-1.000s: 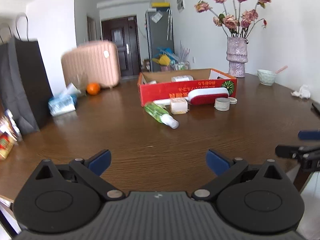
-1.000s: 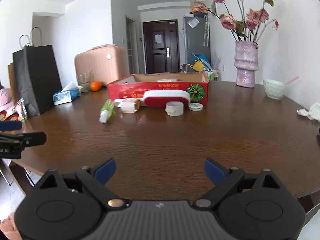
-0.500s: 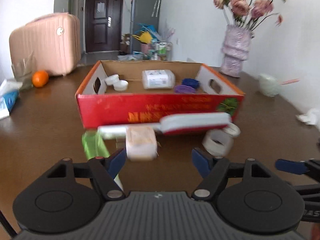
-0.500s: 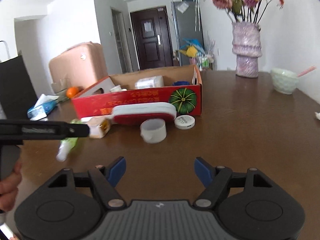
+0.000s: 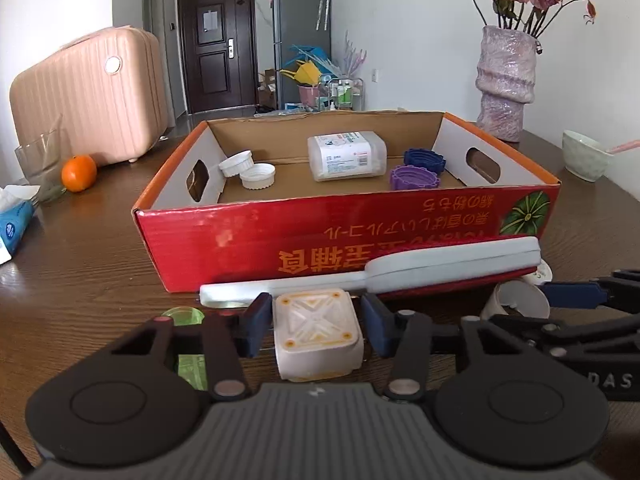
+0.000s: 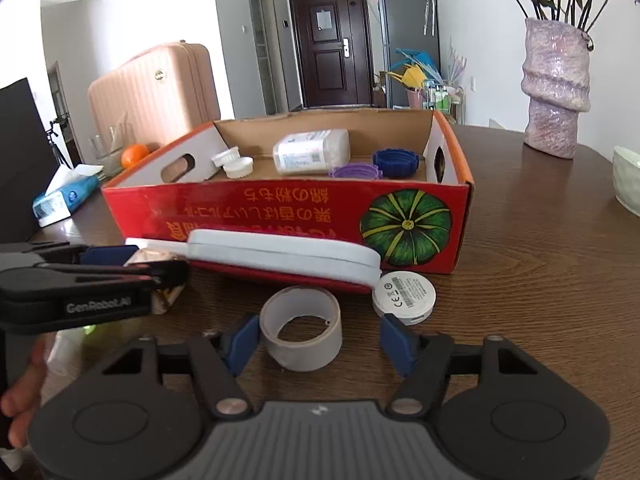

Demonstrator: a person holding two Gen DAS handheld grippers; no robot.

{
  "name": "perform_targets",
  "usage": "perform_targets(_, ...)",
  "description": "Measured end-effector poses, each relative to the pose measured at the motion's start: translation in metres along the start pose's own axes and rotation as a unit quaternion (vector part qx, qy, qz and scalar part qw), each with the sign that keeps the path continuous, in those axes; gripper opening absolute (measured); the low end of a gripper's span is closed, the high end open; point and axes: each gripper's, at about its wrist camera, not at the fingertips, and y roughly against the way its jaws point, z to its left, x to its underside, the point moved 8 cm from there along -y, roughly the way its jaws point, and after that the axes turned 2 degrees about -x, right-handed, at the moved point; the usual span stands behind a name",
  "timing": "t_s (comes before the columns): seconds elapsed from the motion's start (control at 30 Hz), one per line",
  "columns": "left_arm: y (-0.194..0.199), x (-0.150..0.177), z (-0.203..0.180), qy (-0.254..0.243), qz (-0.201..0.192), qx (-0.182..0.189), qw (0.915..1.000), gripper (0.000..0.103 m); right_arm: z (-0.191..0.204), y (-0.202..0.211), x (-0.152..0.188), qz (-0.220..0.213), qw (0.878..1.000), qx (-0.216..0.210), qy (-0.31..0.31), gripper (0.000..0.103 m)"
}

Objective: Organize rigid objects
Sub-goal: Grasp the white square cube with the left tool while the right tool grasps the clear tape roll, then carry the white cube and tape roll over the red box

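Observation:
My left gripper has a square white container with a yellow pattern between its blue pads. Its jaws are closing and the pads meet the container's sides. Seen from the right wrist view, the left gripper holds that container low over the table. My right gripper straddles a tape roll. Its jaws are closing, with a gap still showing on the right side. The red cardboard box stands just behind, holding caps and a white bottle. A long white-and-red case lies against its front.
A green spray bottle lies under my left gripper. A round white device sits right of the tape. A vase and bowl stand at the right; an orange, glass and tissue pack at the left.
Both grippers moved forward across the table to the box's front. Their jaws narrowed, the left around the square container, the right around the tape roll.

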Motion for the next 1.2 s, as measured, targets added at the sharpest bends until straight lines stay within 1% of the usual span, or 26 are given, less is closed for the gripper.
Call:
perform_targets(0.07, 0.002, 0.002, -0.003, -0.007, -0.004, 0.006, 0.9999, 0.05, 0.001, -0.002, 0.0, -0.003, 1.0, -0.002, 0.002, 0.059)
perform_targets(0.1, 0.004, 0.003, -0.004, -0.01, -0.006, 0.007, 0.9999, 0.049, 0.002, -0.001, 0.0, -0.004, 1.0, -0.004, 0.003, 0.051)
perform_targets(0.13, 0.006, 0.003, -0.005, -0.012, -0.007, 0.008, 0.9999, 0.049, 0.004, -0.001, 0.0, -0.005, 1.0, -0.011, 0.002, 0.045)
perform_targets(0.17, 0.008, 0.004, -0.005, -0.01, -0.008, 0.008, 0.9999, 0.047, 0.005, 0.0, 0.001, -0.005, 1.0, -0.016, -0.001, 0.043)
perform_targets(0.3, 0.025, 0.01, -0.003, 0.003, -0.002, 0.014, 0.9999, 0.047, 0.009, 0.01, 0.006, -0.007, 1.0, -0.01, 0.0, 0.043)
perform_targets(0.43, 0.058, 0.02, 0.001, 0.012, -0.011, 0.013, 0.9998, 0.046, 0.013, 0.038, 0.016, -0.018, 1.0, -0.013, -0.006, 0.042)
perform_targets(0.53, 0.09, 0.022, 0.004, 0.021, -0.031, 0.02, 0.9991, 0.046, 0.021, 0.062, 0.027, -0.024, 1.0, -0.012, 0.004, 0.042)
perform_targets(0.63, 0.123, 0.023, 0.006, 0.02, -0.053, 0.015, 0.9983, 0.046, 0.029, 0.081, 0.039, -0.029, 1.0, -0.003, 0.006, 0.042)
perform_targets(0.77, 0.168, 0.023, 0.011, 0.023, -0.084, 0.019, 0.996, 0.046, 0.047, 0.113, 0.053, -0.044, 0.999, -0.013, 0.012, 0.042)
perform_targets(0.87, 0.195, 0.029, 0.016, 0.025, -0.1, 0.02, 0.9945, 0.047, 0.062, 0.134, 0.06, -0.056, 0.998, -0.015, 0.019, 0.042)
perform_targets(1.07, 0.228, 0.041, 0.036, 0.045, -0.114, 0.013, 0.9924, 0.047, 0.083, 0.165, 0.066, -0.078, 0.996, -0.015, 0.03, 0.042)
perform_targets(1.2, 0.234, 0.044, 0.044, 0.054, -0.117, 0.014, 0.9916, 0.047, 0.093, 0.174, 0.068, -0.087, 0.995, -0.013, 0.038, 0.042)
